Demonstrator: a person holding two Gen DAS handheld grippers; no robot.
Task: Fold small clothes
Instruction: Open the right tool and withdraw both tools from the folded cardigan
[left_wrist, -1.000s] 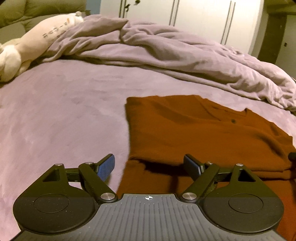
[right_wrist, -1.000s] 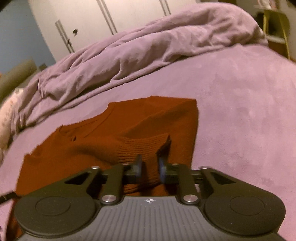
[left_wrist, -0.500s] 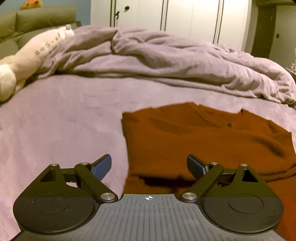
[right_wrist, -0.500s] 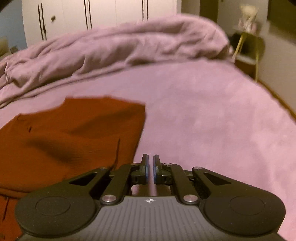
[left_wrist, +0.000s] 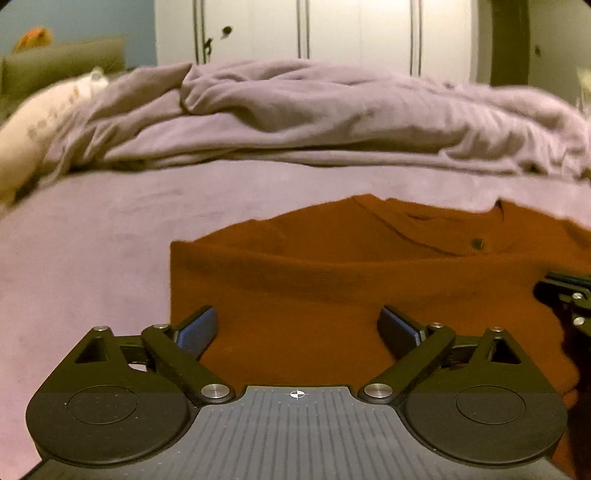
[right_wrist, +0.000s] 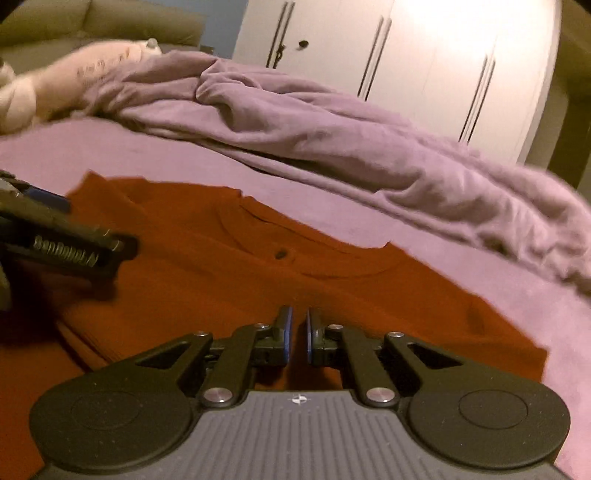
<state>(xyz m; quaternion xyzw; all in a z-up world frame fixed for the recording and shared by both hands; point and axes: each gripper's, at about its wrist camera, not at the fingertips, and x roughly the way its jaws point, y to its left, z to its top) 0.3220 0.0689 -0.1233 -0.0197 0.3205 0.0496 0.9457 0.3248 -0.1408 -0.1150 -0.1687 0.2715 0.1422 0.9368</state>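
a rust-orange knit top (left_wrist: 332, 295) lies flat on the mauve bed cover (left_wrist: 92, 258), with bare cover open to its left in the left wrist view and beyond its far right corner in the right wrist view. a rumpled mauve duvet (left_wrist: 314, 118) banks up along the far side (a strip of flat cover separates it from the collar), and a cream plush toy (left_wrist: 22, 140) blocks the far left corner. the two grippers crowd each other over the garment.
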